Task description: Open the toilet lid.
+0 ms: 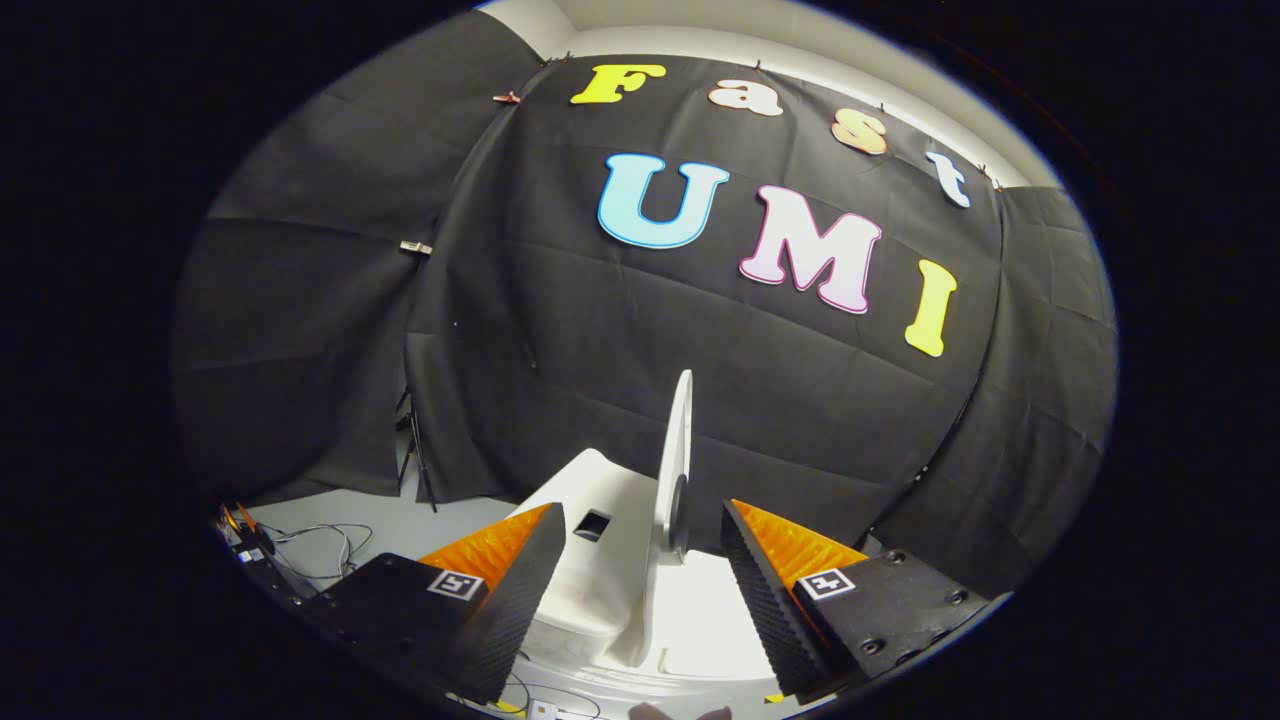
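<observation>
- Jaws (pixel 640 535): released, standing wide apart. Neither finger presses on anything.
- Fingers (pixel 520 580): each is a black wedge with a ribbed gripping face and an orange upper surface. Each carries a small square black-and-white marker near its base.
- Toilet lid (pixel 676 465): white, raised upright and seen edge-on. It stands in the gap between the two fingers, slightly nearer the right one, and rises above both fingertips. No contact with either finger is visible.
- Dark round feature on the lid's right-hand face, low down; what it is cannot be told.
- Toilet body (pixel 600 560): white, below and to the left of the raised lid, running down between the fingers. A small dark rectangular opening (pixel 592 524) sits in its upper surface just beyond the left fingertip.
- Floor (pixel 330 520): pale grey, visible to the left beyond the left finger. Loose cables (pixel 330 545) lie on it.
- Thin black stand (pixel 415 455): upright on the floor, against the cloth, left of the toilet.
- Booth wall (pixel 560 330): black cloth, hung in creased panels and held by small clips (pixel 416 247) at the seams.
- Pale wall and ceiling strip (pixel 800 60): visible above the top edge of the cloth.
- Writing: the marker patterns on the fingers are not readable text.
</observation>
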`<state>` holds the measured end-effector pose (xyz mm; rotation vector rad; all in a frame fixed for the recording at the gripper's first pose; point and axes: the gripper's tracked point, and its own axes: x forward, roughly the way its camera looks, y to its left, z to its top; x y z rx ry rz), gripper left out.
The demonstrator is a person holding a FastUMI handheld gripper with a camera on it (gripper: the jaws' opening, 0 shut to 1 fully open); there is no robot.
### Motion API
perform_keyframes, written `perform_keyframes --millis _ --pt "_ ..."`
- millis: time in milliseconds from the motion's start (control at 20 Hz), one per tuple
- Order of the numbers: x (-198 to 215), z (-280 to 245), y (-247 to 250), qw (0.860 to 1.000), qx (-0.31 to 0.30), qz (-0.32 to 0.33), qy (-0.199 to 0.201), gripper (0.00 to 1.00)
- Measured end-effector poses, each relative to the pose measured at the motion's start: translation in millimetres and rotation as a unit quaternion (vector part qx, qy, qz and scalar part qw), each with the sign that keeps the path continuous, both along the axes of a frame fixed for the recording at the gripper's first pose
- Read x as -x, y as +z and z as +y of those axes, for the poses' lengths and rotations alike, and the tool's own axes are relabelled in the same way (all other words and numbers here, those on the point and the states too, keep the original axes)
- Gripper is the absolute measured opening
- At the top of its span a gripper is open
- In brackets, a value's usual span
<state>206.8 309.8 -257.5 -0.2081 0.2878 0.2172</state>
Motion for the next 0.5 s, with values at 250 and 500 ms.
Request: perform_keyframes --millis 250,500 --pt "7 -4 18 1.0 -0.013 -0.014 0.006 0.98" --pt "14 -21 47 0.999 -0.029 -0.033 0.005 0.98"
